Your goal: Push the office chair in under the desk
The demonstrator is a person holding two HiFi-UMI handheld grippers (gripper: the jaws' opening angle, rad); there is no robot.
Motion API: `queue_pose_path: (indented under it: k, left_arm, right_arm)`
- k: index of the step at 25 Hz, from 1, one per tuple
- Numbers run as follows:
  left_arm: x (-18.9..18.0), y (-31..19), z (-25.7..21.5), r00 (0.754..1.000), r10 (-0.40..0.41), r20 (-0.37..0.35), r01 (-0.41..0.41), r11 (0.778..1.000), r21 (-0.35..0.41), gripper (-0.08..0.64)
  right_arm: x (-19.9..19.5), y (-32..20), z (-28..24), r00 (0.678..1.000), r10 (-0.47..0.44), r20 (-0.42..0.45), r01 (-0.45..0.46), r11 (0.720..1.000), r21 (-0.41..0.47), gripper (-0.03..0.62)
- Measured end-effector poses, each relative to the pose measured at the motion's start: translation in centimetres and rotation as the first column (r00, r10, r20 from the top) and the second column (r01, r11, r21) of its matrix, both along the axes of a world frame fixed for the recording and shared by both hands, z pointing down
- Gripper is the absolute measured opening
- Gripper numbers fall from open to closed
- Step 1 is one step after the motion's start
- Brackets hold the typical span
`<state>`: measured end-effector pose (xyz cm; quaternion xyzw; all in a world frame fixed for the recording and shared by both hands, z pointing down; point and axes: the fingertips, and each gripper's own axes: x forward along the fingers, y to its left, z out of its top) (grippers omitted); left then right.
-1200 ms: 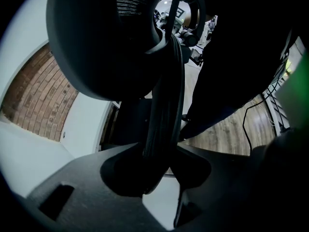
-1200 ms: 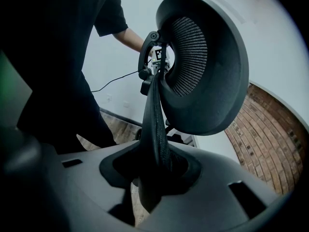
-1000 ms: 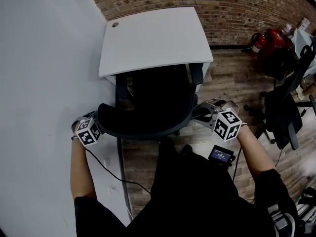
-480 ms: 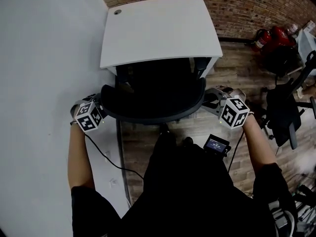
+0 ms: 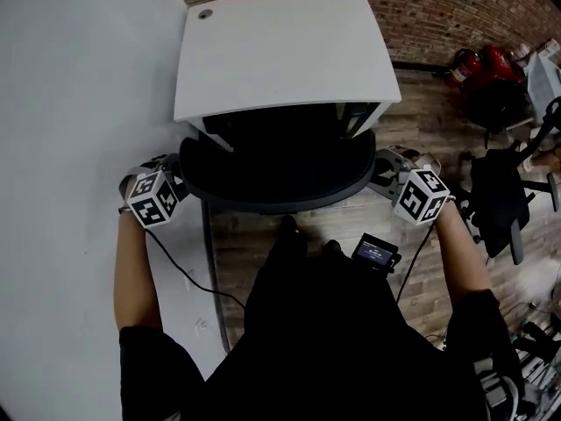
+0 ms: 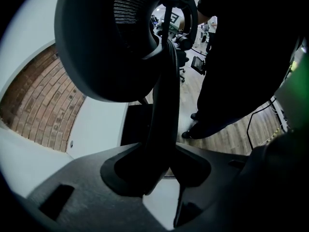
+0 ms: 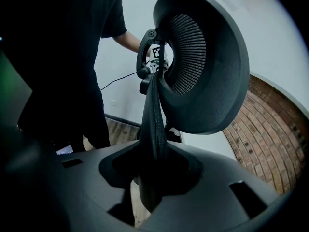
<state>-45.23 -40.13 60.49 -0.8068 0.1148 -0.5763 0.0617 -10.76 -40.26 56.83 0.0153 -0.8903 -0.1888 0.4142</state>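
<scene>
Left tool point(image 6: 163, 164) and right tool point(image 7: 152, 177) clench the black mesh office chair point(image 5: 276, 181) by its backrest edges. It now sits deeper under the white rectangular worktop point(image 5: 280, 51), so it's nearly in.

- The white desk point(image 5: 280, 51) has its far edge against the brick wall point(image 5: 438, 7); a small round hole point(image 5: 205, 13) sits by its far left corner.
- On the wooden floor point(image 5: 421, 139), the office chair point(image 5: 276, 169) stands at the desk's near edge, seat underneath.
- Right of the desk stand a second chair point(image 5: 500, 191) and red fire extinguishers point(image 5: 478, 60).
</scene>
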Motion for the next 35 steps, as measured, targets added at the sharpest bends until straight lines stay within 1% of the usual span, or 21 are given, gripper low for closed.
queue_pose_path:
  k: [4,11,19,23,28,35]
  left_arm:
    - [-0.7,-1.5,-0.3,1.000,0.005,-0.016,-0.005,1.000,0.021,0.169]
    - [-0.9,-4.2,0.1,0.999,0.023,-0.040,-0.021,0.999,0.047,0.169]
    - [-2.0,-6.5,-0.2,0.999,0.030,-0.031,-0.029,0.998,0.056,0.167]
    - [-2.0,-7.9,-0.3,0.999,0.034,-0.043,-0.031,0.997,0.075,0.167]
    - [-2.0,-9.0,-0.6,0.998,0.044,-0.046,-0.040,0.997,0.073,0.166]
    - [-2.1,-10.8,-0.3,0.998,0.040,-0.048,-0.036,0.996,0.084,0.165]
  right_arm:
    - [-0.7,-1.3,-0.2,1.000,0.005,-0.002,-0.005,1.000,-0.004,0.114]
    - [-1.1,-3.9,0.3,0.999,0.022,-0.028,-0.022,1.000,0.007,0.114]
    - [-2.1,-5.7,0.1,0.999,0.044,-0.025,-0.044,0.999,0.010,0.115]
    - [-2.2,-7.2,0.0,0.998,0.052,-0.034,-0.052,0.999,0.005,0.118]
    - [-2.2,-8.2,-0.2,0.998,0.049,-0.035,-0.050,0.999,-0.010,0.118]
    - [-2.4,-10.2,0.1,0.999,0.042,-0.025,-0.042,0.999,0.002,0.120]
